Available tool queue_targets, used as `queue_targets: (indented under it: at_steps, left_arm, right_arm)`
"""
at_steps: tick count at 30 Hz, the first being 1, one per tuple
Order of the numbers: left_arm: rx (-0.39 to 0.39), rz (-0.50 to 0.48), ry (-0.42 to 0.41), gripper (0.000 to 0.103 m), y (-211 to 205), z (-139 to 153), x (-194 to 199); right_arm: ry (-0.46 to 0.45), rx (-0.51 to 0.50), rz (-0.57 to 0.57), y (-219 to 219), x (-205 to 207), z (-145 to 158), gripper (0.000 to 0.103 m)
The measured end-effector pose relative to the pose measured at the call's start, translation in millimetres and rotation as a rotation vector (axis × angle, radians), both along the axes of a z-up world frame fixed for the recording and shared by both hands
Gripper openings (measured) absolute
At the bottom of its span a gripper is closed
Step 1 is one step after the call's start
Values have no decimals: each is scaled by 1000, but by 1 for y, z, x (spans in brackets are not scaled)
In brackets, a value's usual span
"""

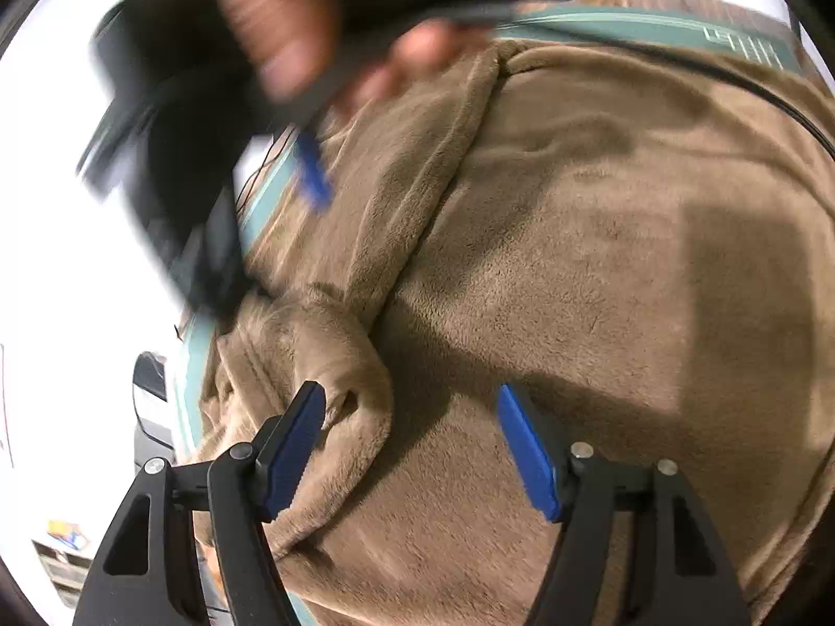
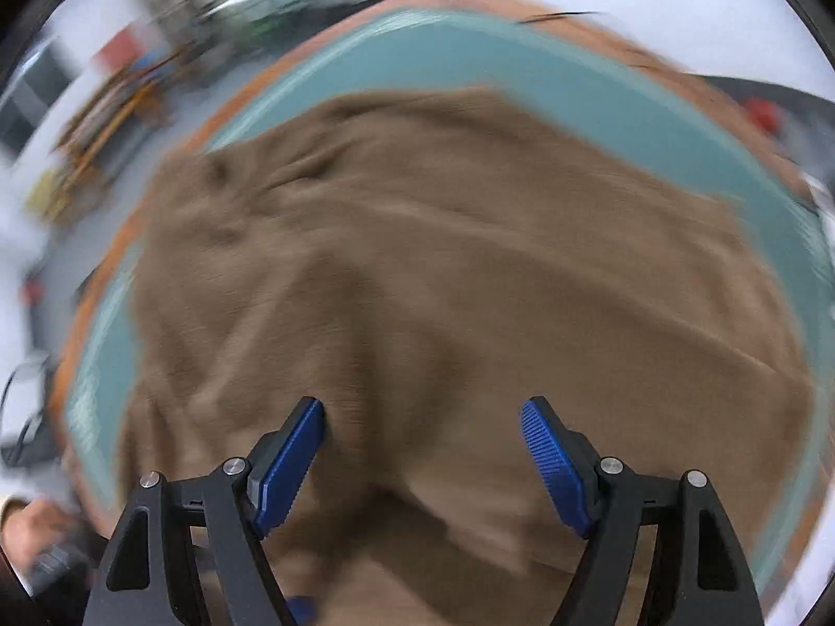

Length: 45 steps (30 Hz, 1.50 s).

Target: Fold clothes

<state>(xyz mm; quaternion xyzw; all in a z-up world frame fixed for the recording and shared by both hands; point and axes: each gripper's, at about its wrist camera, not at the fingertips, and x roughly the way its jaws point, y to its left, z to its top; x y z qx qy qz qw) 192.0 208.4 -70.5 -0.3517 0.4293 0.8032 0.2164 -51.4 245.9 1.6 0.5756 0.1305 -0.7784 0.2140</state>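
A brown fleece garment (image 1: 574, 240) lies spread over a teal mat, with a thick folded band running down its left part and a bunched end near my left finger. My left gripper (image 1: 412, 417) is open just above the fleece, holding nothing. In the left wrist view my right gripper (image 1: 313, 177) passes blurred across the upper left, held by a hand; one blue fingertip shows. In the right wrist view the same garment (image 2: 443, 271) fills the middle, blurred by motion. My right gripper (image 2: 422, 433) is open above it and empty.
The teal mat (image 2: 417, 52) lies on an orange-brown table (image 2: 652, 57). A black cable (image 1: 756, 88) crosses the garment's far right corner. Blurred shelves and clutter (image 2: 130, 88) stand beyond the table on the left. White floor (image 1: 62, 240) lies off the table's left edge.
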Motion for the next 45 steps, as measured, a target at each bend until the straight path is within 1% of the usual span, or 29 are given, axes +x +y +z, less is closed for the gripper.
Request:
queue_targets:
  at_steps: [2,3,4,5,7,9,10,12,14,17,20,22,23,26,29,31,32,33,34,36,40,41,43,45]
  left_arm:
    - [35,21,-29,73,-4,4,0]
    - [57,34,-52,73,-6,4,2]
    - [79,43,-76,73,-7,5,0]
    - [100,49,-98,73,-8,6,-1]
    - [144,51,-138,73,-15,9,1]
    - [186,45,-176,73,-19,14,3]
    - [204,42,-191,73,-20,18,2]
    - [233,57,-206,74,-28,24,1]
    - [264,94,-219,74,-45,29,-6]
    - [318,185,-236,74,-67,30,-17]
    - [373,287,-252,74,-89,29,-29]
    - [409,356,-262,74,-104,29,-37]
    - [427,390,-267,74,-111,28,-41]
    - [482,492,-282,74,-133,28,-53]
    - [537,591,-297,74,-155,28,-65]
    - [580,633,-313,74,-169,30,-74]
    - [601,656,-320,74,-178,30,-85]
    - [619,678,-325,75,-184,32,-86]
    - [637,701,-331,75,-190,33,-88]
    - [676,744,-343,75,-203,37,-91]
    - [729,804,-337,76,-229,38,-103]
    - [740,818,-333,76,-235,39,-106]
    - [761,847,-320,77,-246,41,-111]
    - [770,881,-294,78,-258,44,-114]
  right_arm:
    - [19,10,-127,39,-1,5,80]
    - [23,-6,-164,54,0,8,80]
    - [22,-44,-174,64,3,12,80]
    - [14,-87,-167,69,6,16,80]
    - [-15,-181,-116,65,10,24,80]
    - [-35,-258,-50,48,13,26,80]
    - [-34,-274,-21,35,13,25,80]
    - [-23,-278,41,5,14,21,80]
    - [-34,-279,82,-21,15,14,80]
    - [-64,-265,119,-53,12,2,80]
    - [-61,-196,138,-77,7,-12,80]
    - [-44,-112,106,-81,5,-21,80]
    - [-33,-83,76,-73,6,-22,80]
    - [0,-41,-27,-36,12,-17,80]
    - [32,11,-169,24,24,-12,80]
    - [46,56,-245,60,34,-10,80]
    - [50,62,-265,73,39,-9,80]
    - [50,50,-270,82,44,-7,80]
    - [45,21,-272,89,49,-4,80]
    - [16,-88,-285,98,55,0,80]
    - [-97,-402,-368,112,54,-6,80]
    - [-123,-467,-387,117,54,-8,80]
    - [-157,-561,-415,123,52,-11,80]
    - [-161,-610,-425,123,49,-11,80]
